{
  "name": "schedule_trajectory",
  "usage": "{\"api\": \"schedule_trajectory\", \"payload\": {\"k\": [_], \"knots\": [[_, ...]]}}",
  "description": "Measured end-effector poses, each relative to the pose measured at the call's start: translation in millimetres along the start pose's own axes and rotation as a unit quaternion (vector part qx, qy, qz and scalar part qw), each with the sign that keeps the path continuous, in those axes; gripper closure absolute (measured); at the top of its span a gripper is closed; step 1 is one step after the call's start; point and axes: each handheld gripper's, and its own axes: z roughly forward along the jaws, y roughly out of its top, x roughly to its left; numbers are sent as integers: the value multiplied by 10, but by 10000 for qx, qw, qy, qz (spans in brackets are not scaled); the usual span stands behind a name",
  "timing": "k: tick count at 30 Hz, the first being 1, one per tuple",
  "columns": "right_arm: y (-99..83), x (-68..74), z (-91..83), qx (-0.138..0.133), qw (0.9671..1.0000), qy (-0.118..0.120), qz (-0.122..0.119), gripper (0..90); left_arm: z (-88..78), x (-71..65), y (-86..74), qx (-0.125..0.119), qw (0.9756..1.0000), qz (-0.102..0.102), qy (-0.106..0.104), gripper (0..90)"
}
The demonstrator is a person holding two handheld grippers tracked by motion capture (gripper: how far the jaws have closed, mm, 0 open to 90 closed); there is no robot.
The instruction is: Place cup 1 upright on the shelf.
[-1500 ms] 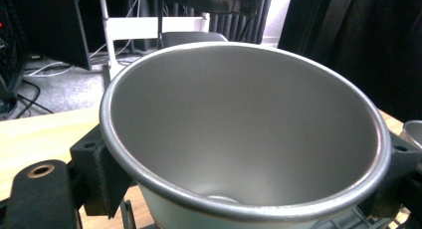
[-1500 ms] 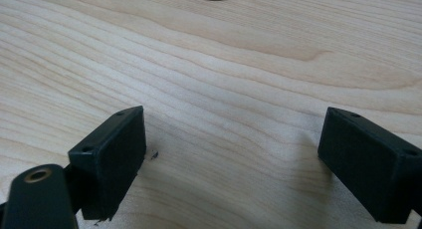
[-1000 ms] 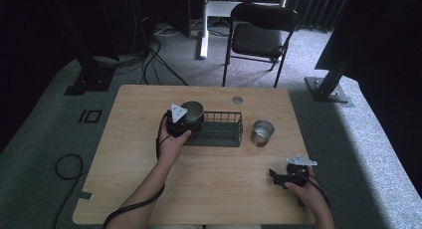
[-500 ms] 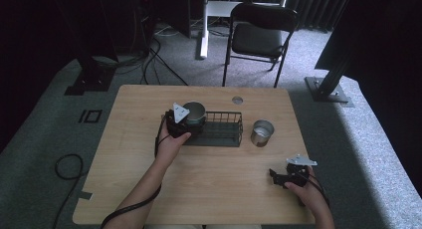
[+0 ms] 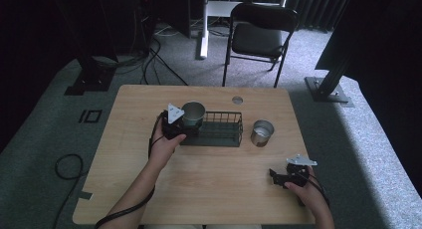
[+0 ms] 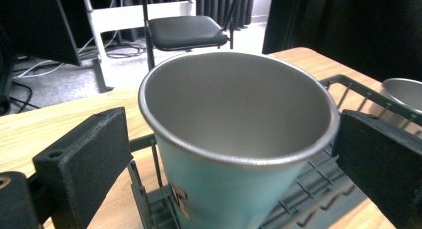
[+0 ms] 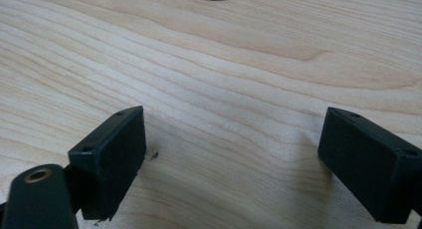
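Observation:
A teal cup with a metal inside (image 5: 193, 112) stands at the left end of a dark wire basket (image 5: 226, 135) in the middle of the table. My left gripper (image 5: 189, 126) reaches around it from the left. In the left gripper view the cup (image 6: 234, 119) sits between the jaws, which stand open: there is a gap on the left, and the right jaw is close to the rim. My right gripper (image 5: 275, 175) rests low at the table's front right, open over bare wood (image 7: 231, 64) with nothing between its jaws.
A second metal cup (image 5: 262, 132) stands on the table just right of the basket. A round hole (image 5: 237, 99) is set in the wooden tabletop (image 5: 209, 189) near the far edge. Beyond it stands a black folding chair (image 5: 259, 37).
My left gripper and the teal cup have shifted slightly right and away, onto the basket's left end. The right gripper has stayed put.

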Motion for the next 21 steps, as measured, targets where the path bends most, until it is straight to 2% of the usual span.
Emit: {"api": "schedule_trajectory", "payload": {"k": [14,21], "knots": [[0,0,0,0,10000,0,1,113,-209,93,-48,-8,9999,-86,-66,27],[0,1,0,1,10000,0,5,112,-338,204,-92,-11,10000,-88,28,27]]}}
